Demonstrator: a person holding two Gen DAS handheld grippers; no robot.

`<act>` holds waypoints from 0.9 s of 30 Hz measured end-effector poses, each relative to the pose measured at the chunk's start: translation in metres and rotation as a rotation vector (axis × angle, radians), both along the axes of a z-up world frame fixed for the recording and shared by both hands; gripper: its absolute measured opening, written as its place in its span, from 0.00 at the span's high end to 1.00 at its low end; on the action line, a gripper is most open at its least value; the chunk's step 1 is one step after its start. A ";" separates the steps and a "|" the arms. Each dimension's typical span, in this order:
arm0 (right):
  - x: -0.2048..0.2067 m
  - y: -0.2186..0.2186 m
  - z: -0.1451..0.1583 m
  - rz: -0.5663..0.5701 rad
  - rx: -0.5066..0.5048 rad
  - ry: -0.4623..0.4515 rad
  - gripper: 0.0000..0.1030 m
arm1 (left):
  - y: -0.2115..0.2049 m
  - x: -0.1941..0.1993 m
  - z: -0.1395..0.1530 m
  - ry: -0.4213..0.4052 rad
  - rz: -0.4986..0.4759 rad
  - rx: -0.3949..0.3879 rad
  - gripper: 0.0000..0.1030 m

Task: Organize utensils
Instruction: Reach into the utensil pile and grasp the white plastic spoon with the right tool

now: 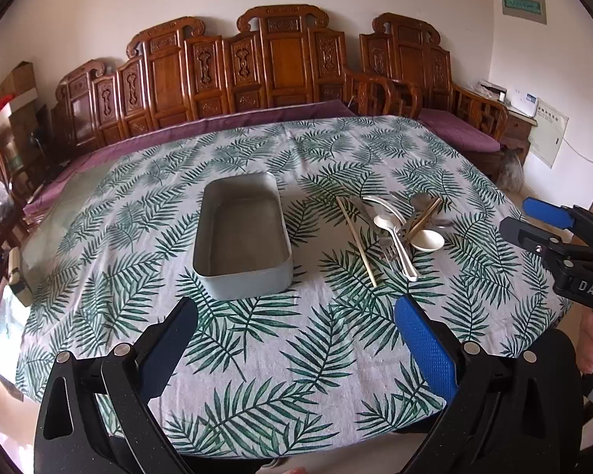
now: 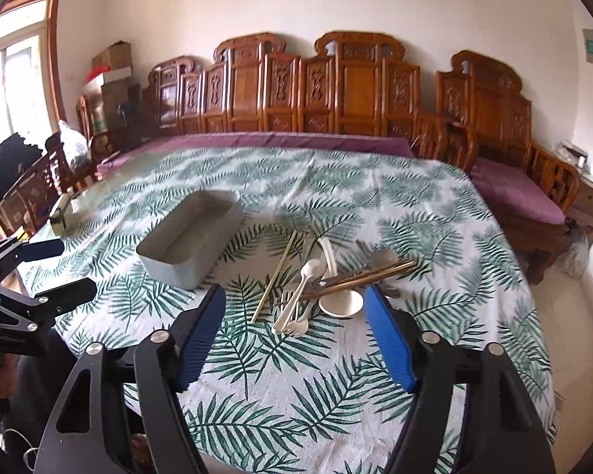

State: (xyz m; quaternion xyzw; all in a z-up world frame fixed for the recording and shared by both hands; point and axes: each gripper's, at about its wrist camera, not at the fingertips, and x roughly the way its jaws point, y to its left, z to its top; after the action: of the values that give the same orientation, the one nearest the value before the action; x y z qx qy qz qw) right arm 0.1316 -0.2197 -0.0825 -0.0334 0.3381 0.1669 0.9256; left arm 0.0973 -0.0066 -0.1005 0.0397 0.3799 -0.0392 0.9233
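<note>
Your utensils (image 2: 320,280) lie in a loose heap on the leaf-print cloth (image 2: 296,375) that covers the worktop, right of the tray (image 2: 189,237) and well apart from it. In the heap you have a white ladle-type spoon (image 2: 342,302) with its bowl toward you, a slimmer white spoon (image 2: 296,292) crossing a steel fork (image 2: 284,302), a pair of brown chopsticks (image 2: 367,272) laid across the top, and steel spoons (image 2: 381,256) behind them. One chopstick (image 2: 274,276) lies alone on the cloth at the heap's left side, slanting toward you. The tray is a grey, rounded oblong with low walls and nothing in it, its long side running away from you. Your right gripper (image 2: 296,308) hangs just short of the heap with its blue pads spread partly apart on either side of the pile's near end, gripping nothing. Your left gripper (image 1: 296,316) sits above bare cloth just before the tray's near end, spread wide and empty. Bare cloth lies between tray and heap and all along the near side. The cloth's near edge falls away right under both grippers, and its right edge drops to the floor (image 2: 573,316). A carved wooden bench (image 2: 336,91) with purple cushions lines the far side.
</note>
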 end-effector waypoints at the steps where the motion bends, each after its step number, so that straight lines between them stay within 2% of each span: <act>1: 0.006 0.002 -0.006 0.013 0.000 0.020 0.37 | 0.000 0.003 -0.003 0.005 -0.001 0.006 0.06; 6: 0.036 0.016 -0.037 0.070 -0.012 0.108 0.49 | -0.003 0.020 -0.017 0.050 -0.026 0.036 0.06; 11: 0.074 0.028 -0.072 0.098 0.002 0.196 0.69 | -0.005 0.030 -0.028 0.070 -0.048 0.029 0.06; 18: 0.122 0.039 -0.100 0.067 -0.046 0.253 0.70 | -0.006 0.041 -0.036 0.107 -0.092 -0.001 0.06; 21: 0.134 0.043 -0.111 0.070 -0.083 0.289 0.80 | -0.004 0.045 -0.037 0.111 -0.098 -0.002 0.06; 24: 0.143 0.047 -0.118 0.076 -0.123 0.324 0.80 | 0.001 0.052 -0.038 0.122 -0.104 -0.046 0.06; 27: 0.151 0.046 -0.124 0.068 -0.128 0.359 0.80 | 0.001 0.057 -0.039 0.116 -0.104 -0.052 0.06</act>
State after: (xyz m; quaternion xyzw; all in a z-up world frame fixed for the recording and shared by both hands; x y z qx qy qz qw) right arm 0.2823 -0.1736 -0.2062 -0.0735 0.5063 0.1796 0.8402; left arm 0.1543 -0.0052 -0.1390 0.0330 0.4291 -0.0994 0.8972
